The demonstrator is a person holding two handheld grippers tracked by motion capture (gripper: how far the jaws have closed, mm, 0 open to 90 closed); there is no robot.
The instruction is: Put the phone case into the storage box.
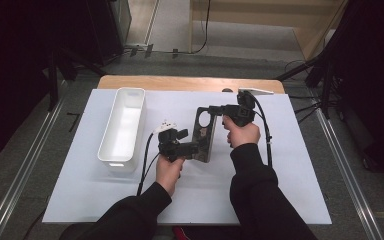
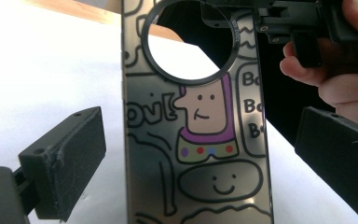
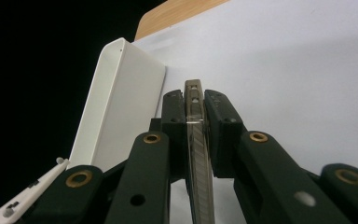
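Note:
A phone case [image 1: 204,134] with cartoon drawings and a round camera hole is held up above the white table cover [image 1: 280,175]. My right gripper [image 1: 211,111] is shut on its far end; in the right gripper view the pads [image 3: 216,122] press both faces of the thin case edge [image 3: 198,158]. My left gripper [image 1: 200,149] stands open at the near end. In the left gripper view the case [image 2: 198,140] sits between the two jaws, with a gap on each side. The right gripper [image 2: 261,21] and the hand holding it appear beyond the hole.
A long white bin [image 1: 122,127] lies on the left part of the cover, and its wall [image 3: 116,102] rises left of the right gripper's jaws. Black cables [image 1: 145,165] trail from both grippers. Bare wood [image 1: 180,82] shows along the table's far edge.

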